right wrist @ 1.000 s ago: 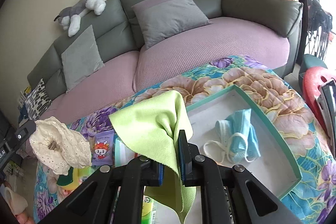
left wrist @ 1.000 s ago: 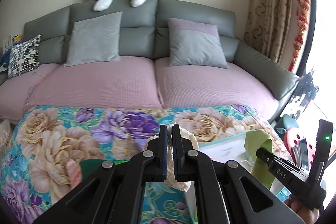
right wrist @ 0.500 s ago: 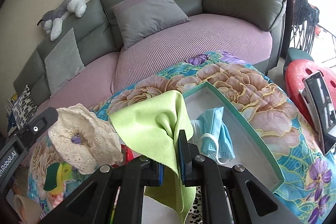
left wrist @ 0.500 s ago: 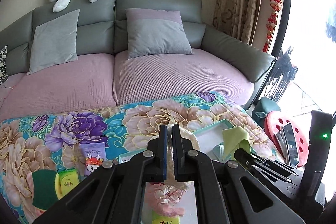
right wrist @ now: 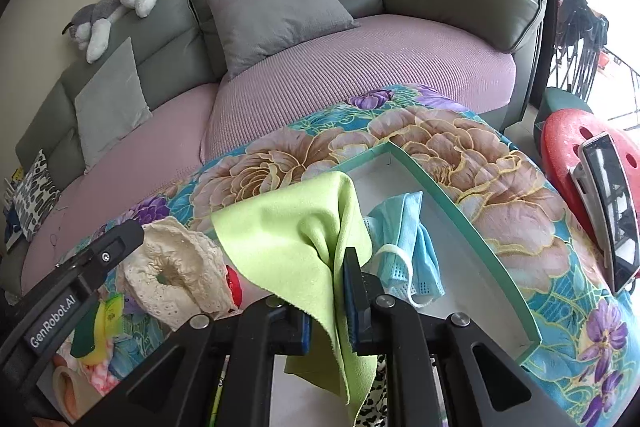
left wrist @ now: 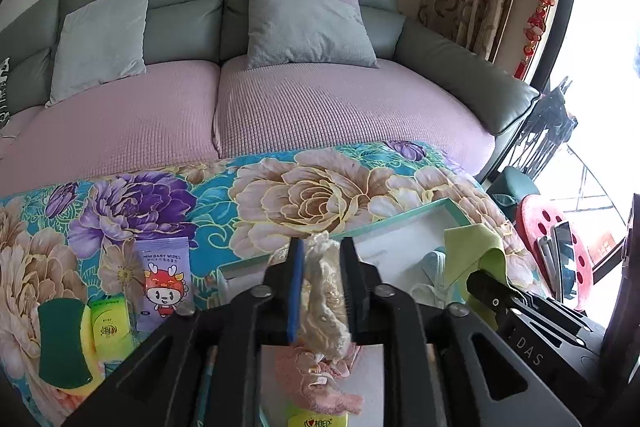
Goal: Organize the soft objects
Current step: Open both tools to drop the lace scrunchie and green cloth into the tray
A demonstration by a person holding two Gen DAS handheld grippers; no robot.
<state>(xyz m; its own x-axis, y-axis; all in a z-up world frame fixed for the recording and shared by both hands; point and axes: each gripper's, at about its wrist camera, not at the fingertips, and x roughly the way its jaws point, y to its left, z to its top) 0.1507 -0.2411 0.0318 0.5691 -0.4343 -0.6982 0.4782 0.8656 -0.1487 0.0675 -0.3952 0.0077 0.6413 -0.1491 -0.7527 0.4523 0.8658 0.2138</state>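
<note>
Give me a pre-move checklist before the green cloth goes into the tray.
1. Cream lace piece free of the left gripper: cannot tell; the jaws are opening and the lace hangs between them.
2. Lace piece over the tray: ok.
3. Green cloth held by the right gripper: ok; it drapes from the nearly shut jaws.
4. Bare tray floor for the cloth: ok, room beside the blue face mask.
5. Grippers apart from each other: ok; a gap shows in both views.
6. Pink fluffy item below the lace: cannot tell whether they touch.
</note>
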